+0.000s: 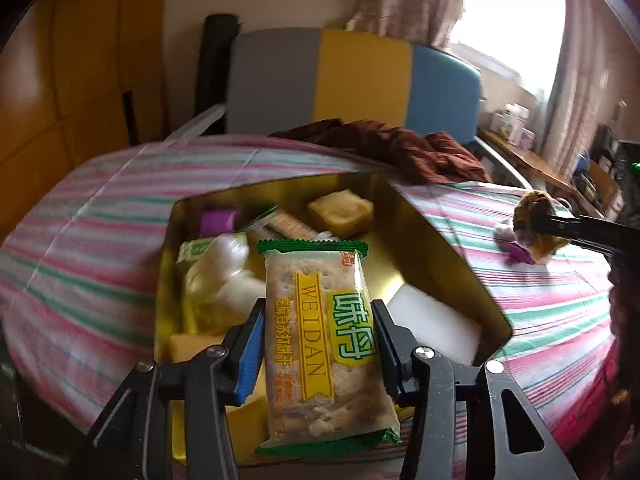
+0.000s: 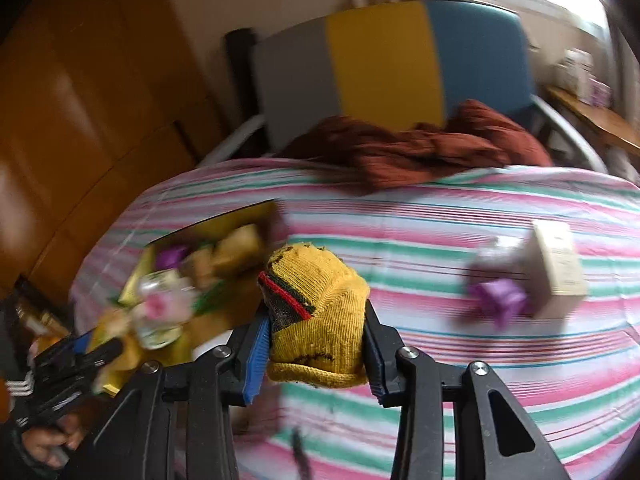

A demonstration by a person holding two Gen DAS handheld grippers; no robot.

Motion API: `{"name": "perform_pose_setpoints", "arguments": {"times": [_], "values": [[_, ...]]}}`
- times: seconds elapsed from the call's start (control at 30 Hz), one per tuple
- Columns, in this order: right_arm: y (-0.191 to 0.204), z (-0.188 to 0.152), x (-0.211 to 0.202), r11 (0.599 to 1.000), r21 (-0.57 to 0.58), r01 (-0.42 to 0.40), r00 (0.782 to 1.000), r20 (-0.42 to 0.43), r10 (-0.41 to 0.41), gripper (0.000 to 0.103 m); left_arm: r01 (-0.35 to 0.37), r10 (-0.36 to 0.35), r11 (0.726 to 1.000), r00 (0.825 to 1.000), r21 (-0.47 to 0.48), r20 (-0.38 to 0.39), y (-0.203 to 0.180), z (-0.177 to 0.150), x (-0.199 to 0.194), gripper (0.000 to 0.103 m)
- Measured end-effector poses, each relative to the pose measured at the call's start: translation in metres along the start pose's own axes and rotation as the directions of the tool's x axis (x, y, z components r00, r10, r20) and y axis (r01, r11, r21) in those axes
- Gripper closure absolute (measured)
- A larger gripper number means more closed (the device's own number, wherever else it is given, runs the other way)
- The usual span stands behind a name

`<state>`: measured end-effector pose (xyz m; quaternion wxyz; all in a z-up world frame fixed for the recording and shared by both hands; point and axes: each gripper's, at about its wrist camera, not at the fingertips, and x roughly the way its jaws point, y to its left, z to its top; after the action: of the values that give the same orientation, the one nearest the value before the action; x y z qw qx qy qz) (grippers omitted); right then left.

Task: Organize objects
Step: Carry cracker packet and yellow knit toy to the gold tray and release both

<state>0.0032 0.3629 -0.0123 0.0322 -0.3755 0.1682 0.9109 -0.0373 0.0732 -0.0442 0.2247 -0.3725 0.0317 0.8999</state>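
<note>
From the left wrist camera, the left gripper (image 1: 318,344) pinches a cracker packet (image 1: 322,344) with a green-edged wrapper, its blue pads pressed against the packet's two long sides. The packet hangs over an open gold tin (image 1: 436,248) that sits on a striped tablecloth (image 1: 88,216). Inside the tin lie other wrapped snacks: a square yellow cake (image 1: 340,212), a purple sweet (image 1: 218,220) and a white slab (image 1: 436,320) against the near right wall. At the right edge the right gripper (image 1: 536,226) shows, clamped on a yellow knitted sock (image 1: 538,250), with a small purple piece (image 1: 520,255) on the cloth just under it. A rust-brown cloth (image 1: 400,148) lies heaped at the far edge of the table, before a grey, yellow and blue chair back (image 1: 360,76).

From the right wrist camera, the right gripper (image 2: 316,336) squeezes the balled sock (image 2: 320,312) between its pads, above the tablecloth (image 2: 440,360). To the right, blurred, a pale box (image 2: 558,268) stands beside a purple wrapper (image 2: 498,300). To the left sits the tin (image 2: 140,280), blurred, and low at the left edge the left gripper (image 2: 86,346), held by a hand (image 2: 48,442); its grip cannot be made out here.
</note>
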Motion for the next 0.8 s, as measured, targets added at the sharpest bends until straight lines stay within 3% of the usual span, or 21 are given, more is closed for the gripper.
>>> {"name": "perform_pose_setpoints", "arguments": {"times": [0.23, 0.37, 0.43, 0.53, 0.6, 0.67, 0.8], "values": [[0.072, -0.003, 0.035, 0.996, -0.014, -0.088, 0.992, -0.092, 0.086, 0.062, 0.014, -0.015, 0.997, 1.000, -0.070, -0.007, 0.011, 0.001, 0.003, 0.053], [0.090, -0.011, 0.054, 0.984, 0.033, -0.175, 0.974, -0.138, 0.178, 0.054, 0.009, -0.012, 0.995, 0.999, -0.095, -0.034, 0.018, -0.001, 0.007, 0.047], [0.093, -0.015, 0.058, 0.983, 0.044, -0.178, 0.972, -0.148, 0.183, 0.054, 0.009, -0.012, 0.992, 1.000, -0.125, -0.022, 0.024, -0.002, 0.005, 0.038], [0.094, -0.020, 0.059, 0.980, 0.054, -0.190, 0.968, -0.154, 0.196, 0.053, -0.006, 0.007, 0.992, 1.000, -0.125, 0.003, 0.029, -0.001, 0.002, 0.038], [0.094, -0.024, 0.056, 0.975, 0.061, -0.212, 0.963, -0.156, 0.219, 0.048, -0.007, 0.008, 0.992, 1.000, -0.125, 0.005, 0.029, -0.002, 0.002, 0.038], [0.093, -0.027, 0.055, 0.961, 0.096, -0.259, 0.948, -0.167, 0.272, 0.031, -0.006, 0.007, 0.992, 1.000, -0.126, 0.005, 0.029, -0.003, 0.001, 0.038], [0.091, -0.028, 0.055, 0.963, 0.119, -0.243, 0.953, -0.159, 0.260, 0.028, -0.019, 0.023, 0.992, 0.999, -0.122, 0.028, 0.030, -0.001, -0.004, 0.037]]}}
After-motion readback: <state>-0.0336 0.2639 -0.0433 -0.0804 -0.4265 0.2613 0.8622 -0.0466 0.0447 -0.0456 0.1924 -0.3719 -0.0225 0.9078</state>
